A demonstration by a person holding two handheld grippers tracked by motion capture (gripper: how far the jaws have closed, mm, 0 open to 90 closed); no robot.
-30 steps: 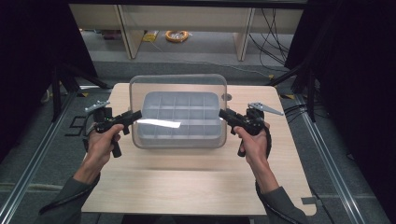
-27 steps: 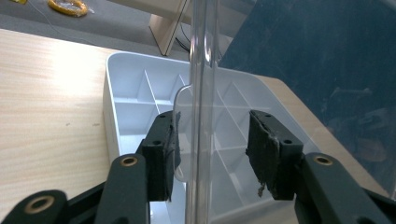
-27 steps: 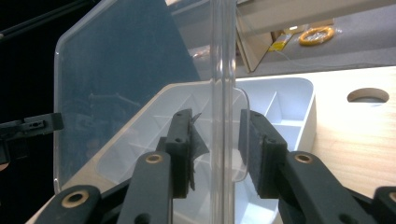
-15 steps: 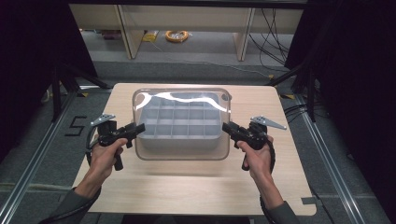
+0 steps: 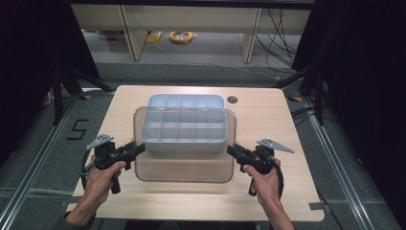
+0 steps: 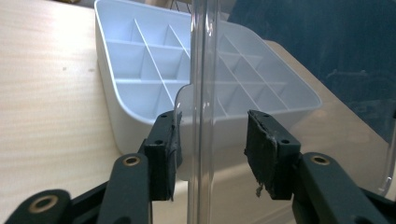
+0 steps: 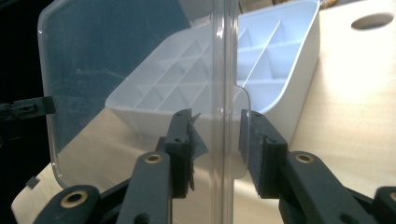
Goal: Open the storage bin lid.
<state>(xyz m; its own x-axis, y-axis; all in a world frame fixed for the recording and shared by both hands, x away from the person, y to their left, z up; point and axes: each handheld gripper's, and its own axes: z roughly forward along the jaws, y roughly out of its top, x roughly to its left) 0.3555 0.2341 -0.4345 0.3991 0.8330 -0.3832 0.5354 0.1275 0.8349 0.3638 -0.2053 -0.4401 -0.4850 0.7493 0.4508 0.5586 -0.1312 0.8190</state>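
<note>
A light wooden table [image 5: 297,120] is standing on a grey floor [image 5: 201,72], with a round cable hole [image 5: 232,99] sitting near its far right corner. Metal rails [image 5: 28,177] are running along the floor on both sides, and a "5" mark [image 5: 76,129] is lying by the left one. Black drapes [image 5: 364,86] are hanging at either side. Beyond the far edge, pale furniture legs [image 5: 130,33] are standing, a yellow coil [image 5: 181,36] is resting between them, and dark cables [image 5: 277,28] are trailing down.
</note>
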